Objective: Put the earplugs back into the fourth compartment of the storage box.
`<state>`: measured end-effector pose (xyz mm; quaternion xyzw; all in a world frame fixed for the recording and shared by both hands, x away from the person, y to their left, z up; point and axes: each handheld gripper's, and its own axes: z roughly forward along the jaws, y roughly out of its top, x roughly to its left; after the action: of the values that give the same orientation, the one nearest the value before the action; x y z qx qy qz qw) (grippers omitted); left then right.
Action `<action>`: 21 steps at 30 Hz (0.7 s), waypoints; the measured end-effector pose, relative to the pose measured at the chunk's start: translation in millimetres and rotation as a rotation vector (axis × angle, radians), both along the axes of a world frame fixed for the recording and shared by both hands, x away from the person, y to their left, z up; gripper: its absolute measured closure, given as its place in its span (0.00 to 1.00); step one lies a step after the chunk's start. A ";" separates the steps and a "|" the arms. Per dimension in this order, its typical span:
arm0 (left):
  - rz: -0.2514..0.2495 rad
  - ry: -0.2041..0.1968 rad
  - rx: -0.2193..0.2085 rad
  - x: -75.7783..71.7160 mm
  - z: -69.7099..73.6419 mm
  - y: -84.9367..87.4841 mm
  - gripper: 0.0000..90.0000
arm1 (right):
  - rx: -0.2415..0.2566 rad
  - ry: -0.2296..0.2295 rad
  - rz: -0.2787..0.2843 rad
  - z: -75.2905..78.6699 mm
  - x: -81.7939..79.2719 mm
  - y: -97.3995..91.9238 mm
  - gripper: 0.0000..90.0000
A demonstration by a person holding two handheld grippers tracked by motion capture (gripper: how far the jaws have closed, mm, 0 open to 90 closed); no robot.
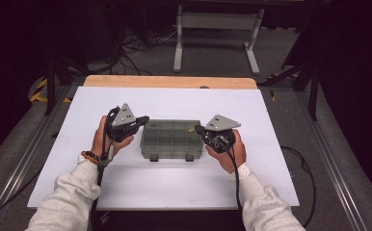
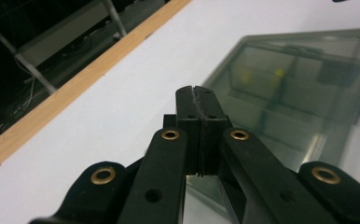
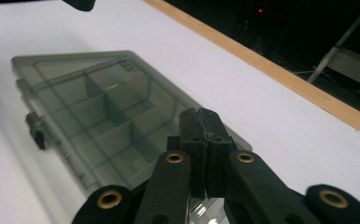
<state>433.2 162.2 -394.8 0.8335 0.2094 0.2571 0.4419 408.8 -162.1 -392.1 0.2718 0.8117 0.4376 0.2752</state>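
Left gripper point(image 1: 143, 119) fingers fully closed, empty, at the left end of the compartment box point(image 1: 172, 139). Box lid down, mid-bench on white sheet point(image 1: 174, 180), wood edge point(image 1: 169, 82) behind. Right gripper point(image 1: 197, 129) same, at right end. Dark room, grey carpet point(image 1: 213, 53).

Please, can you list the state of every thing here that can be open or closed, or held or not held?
compartment box: lid closed, lying flat on the table, not held.
box latches: down at the front edge, they look fastened.
left gripper: shut, holds nothing.
right gripper: shut, holds nothing.
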 end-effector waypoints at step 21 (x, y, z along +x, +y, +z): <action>-0.062 0.063 0.006 -39.3 -37.1 -2.6 1.00 | -0.064 0.058 0.071 -26.5 -22.7 -3.1 1.00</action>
<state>393.9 159.6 -431.9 0.8485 0.1965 0.2177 0.4404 386.1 -165.2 -418.5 0.2465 0.8420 0.4129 0.2447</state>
